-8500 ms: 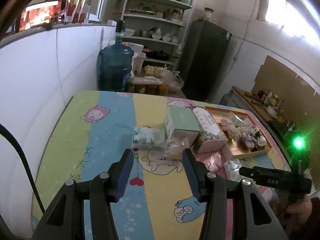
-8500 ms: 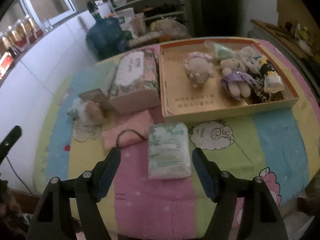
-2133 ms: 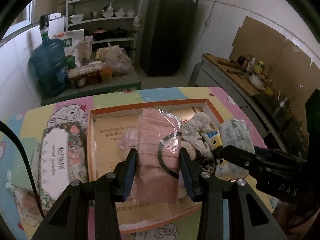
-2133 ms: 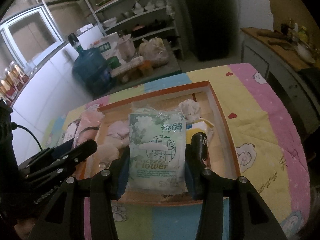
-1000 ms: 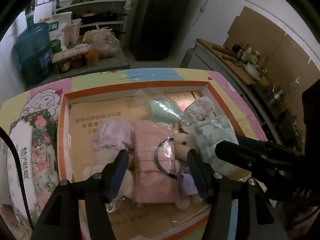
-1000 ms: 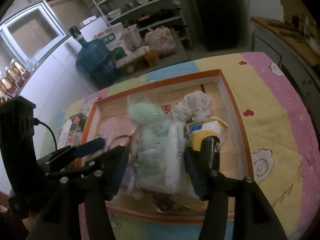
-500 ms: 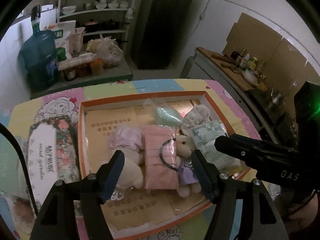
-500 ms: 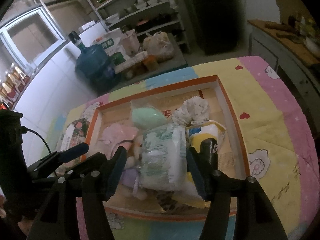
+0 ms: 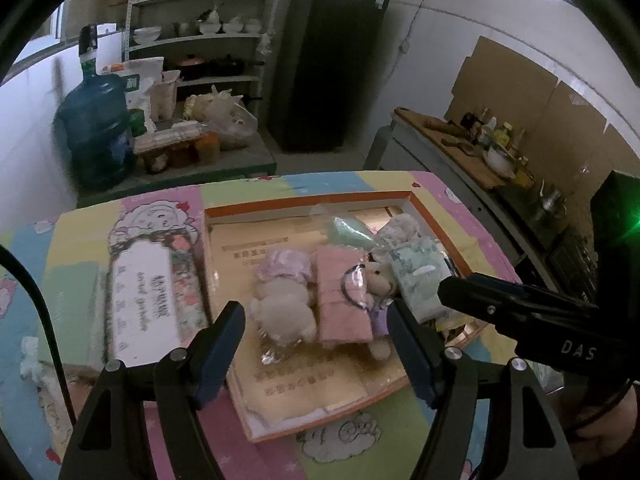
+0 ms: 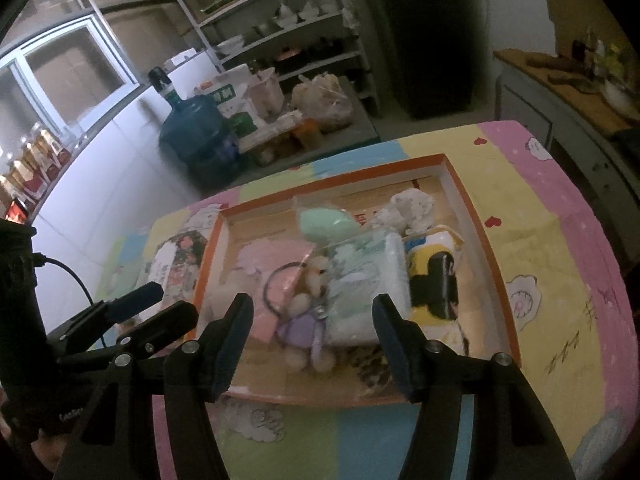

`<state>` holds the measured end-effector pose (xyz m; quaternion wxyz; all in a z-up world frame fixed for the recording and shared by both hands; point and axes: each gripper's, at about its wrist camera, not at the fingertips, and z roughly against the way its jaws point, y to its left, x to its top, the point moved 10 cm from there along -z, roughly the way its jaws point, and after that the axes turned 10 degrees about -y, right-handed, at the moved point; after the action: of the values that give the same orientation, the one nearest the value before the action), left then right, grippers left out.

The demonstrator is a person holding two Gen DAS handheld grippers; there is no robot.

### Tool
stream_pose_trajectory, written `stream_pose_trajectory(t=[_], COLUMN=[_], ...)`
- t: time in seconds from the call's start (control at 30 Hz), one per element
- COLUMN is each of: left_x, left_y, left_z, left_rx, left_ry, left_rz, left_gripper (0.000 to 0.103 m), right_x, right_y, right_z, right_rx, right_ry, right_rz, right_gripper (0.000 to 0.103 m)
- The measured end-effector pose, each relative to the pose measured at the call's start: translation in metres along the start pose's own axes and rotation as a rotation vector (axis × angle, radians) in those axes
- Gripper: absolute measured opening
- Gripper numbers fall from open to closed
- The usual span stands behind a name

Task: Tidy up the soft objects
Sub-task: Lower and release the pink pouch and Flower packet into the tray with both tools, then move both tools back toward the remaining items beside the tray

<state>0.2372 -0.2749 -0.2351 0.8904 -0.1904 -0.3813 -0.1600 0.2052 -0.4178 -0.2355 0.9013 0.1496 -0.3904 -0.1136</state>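
An orange-rimmed cardboard tray (image 9: 304, 203) (image 10: 328, 182) on the patterned table holds several soft things. The pink towel pack (image 9: 340, 300) (image 10: 276, 256) lies in its middle between a cream plush toy (image 9: 282, 312) and a small bear (image 9: 378, 280) (image 10: 308, 280). The green-white tissue pack (image 9: 420, 276) (image 10: 360, 280) lies to the right, next to a yellow plush (image 10: 432, 276). My left gripper (image 9: 316, 354) is open and empty above the tray's near side. My right gripper (image 10: 312, 344) is open and empty, just short of the tissue pack.
A floral tissue box (image 9: 148, 284) (image 10: 172, 264) lies left of the tray. A crumpled bag (image 9: 48, 392) sits at the table's near left. A blue water jug (image 9: 96, 136), shelves (image 9: 200, 40) and a dark fridge (image 9: 324, 64) stand behind the table; a counter (image 9: 472, 160) runs at right.
Both grippers have let go of their packs, which now lie in the tray, and have opened wide and drawn back toward the near edge.
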Motion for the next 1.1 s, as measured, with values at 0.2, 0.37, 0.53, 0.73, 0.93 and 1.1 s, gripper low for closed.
stream_pose_trajectory(t=[0.2, 0.37, 0.53, 0.73, 0.93, 1.1], left_x=[-0.002, -0.005, -0.008, -0.016, -0.026, -0.038], left_y=[0.012, 0.024, 0.039, 0.063, 0.097, 0.136], left_z=[0.022, 0.042, 0.062, 0.086, 0.110, 0.132], left_rx=[0.002, -0.002, 0.000, 0.016, 0.048, 0.090], left_ry=[-0.019, -0.035, -0.053, -0.063, -0.077, -0.089], left_rz=[0.002, 0.007, 0.016, 0.030, 0.056, 0.101], left_gripper=[0.073, 0.073, 0.073, 0.073, 0.073, 0.073], right_x=[-0.008, -0.014, -0.020, -0.034, -0.050, -0.068], right_y=[0.021, 0.042, 0.066, 0.097, 0.133, 0.166], right_z=[0.013, 0.021, 0.026, 0.028, 0.026, 0.021], right_rx=[-0.004, -0.001, 0.008, 0.027, 0.052, 0.081], right_ry=[-0.015, -0.023, -0.028, -0.018, -0.002, 0.021], right_rz=[0.010, 0.026, 0.045, 0.064, 0.088, 0.119], right_gripper=[0.064, 0.064, 0.064, 0.064, 0.064, 0.064])
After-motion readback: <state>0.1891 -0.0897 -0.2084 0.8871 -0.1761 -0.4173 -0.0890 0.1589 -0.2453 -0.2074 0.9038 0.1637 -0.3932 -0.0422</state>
